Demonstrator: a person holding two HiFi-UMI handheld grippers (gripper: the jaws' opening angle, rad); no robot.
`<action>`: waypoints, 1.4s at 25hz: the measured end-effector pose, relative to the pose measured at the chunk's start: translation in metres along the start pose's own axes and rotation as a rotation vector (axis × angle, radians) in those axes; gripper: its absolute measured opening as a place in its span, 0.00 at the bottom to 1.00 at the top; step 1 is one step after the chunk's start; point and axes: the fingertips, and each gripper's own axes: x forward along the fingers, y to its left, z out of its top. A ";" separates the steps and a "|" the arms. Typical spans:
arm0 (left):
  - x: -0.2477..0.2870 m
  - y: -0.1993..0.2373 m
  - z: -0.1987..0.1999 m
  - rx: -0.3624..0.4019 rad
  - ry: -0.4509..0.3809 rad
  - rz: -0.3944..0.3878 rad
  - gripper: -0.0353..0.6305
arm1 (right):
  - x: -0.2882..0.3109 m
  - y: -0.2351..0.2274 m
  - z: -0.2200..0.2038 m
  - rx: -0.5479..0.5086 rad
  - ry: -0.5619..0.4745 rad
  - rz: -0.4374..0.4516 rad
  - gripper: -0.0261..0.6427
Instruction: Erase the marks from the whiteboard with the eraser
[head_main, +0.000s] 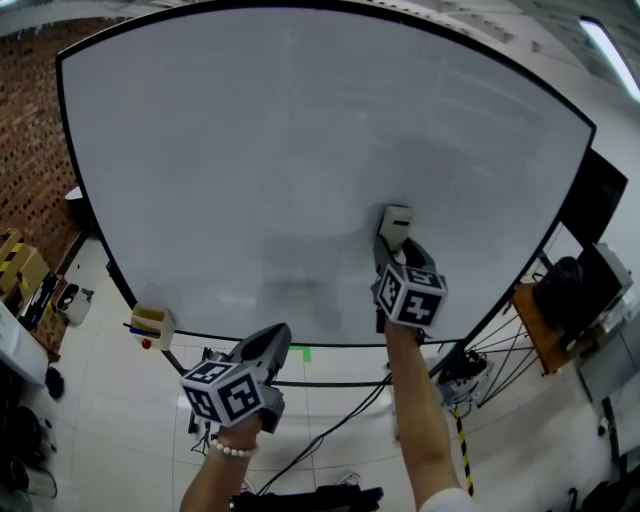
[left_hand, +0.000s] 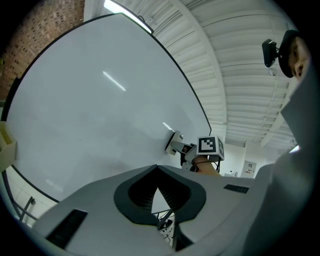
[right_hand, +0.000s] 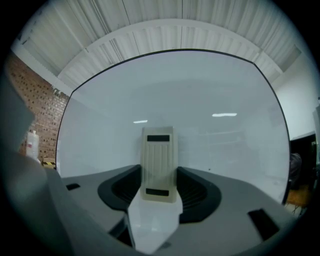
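The large whiteboard (head_main: 300, 150) fills the head view; I see only faint grey smears on it, no clear marks. A cream eraser (head_main: 396, 225) lies flat against the board's lower middle, and my right gripper (head_main: 394, 246) is shut on it from below. In the right gripper view the eraser (right_hand: 159, 162) stands upright between the dark pads (right_hand: 196, 187), with the whiteboard (right_hand: 225, 140) behind it. My left gripper (head_main: 277, 341) hangs lower, off the board, below its bottom edge. Its jaws (left_hand: 157, 172) meet at the tips and hold nothing. From there the eraser (left_hand: 174, 142) shows against the whiteboard (left_hand: 90, 110).
A small yellow holder (head_main: 152, 322) with pens hangs at the board's lower left corner. Stand legs and cables (head_main: 330, 430) lie on the tiled floor below. A brick wall (head_main: 30, 150) is at left; a wooden table (head_main: 538, 330) and dark equipment (head_main: 585, 285) stand at right.
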 end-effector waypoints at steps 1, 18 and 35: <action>-0.005 0.006 0.003 -0.002 -0.004 0.004 0.04 | 0.001 0.010 0.000 -0.003 0.001 0.005 0.42; -0.108 0.104 0.066 0.025 -0.026 0.087 0.04 | 0.024 0.177 0.002 -0.029 0.011 0.056 0.42; -0.175 0.162 0.094 0.024 -0.054 0.146 0.04 | 0.041 0.290 -0.002 -0.008 0.022 0.089 0.42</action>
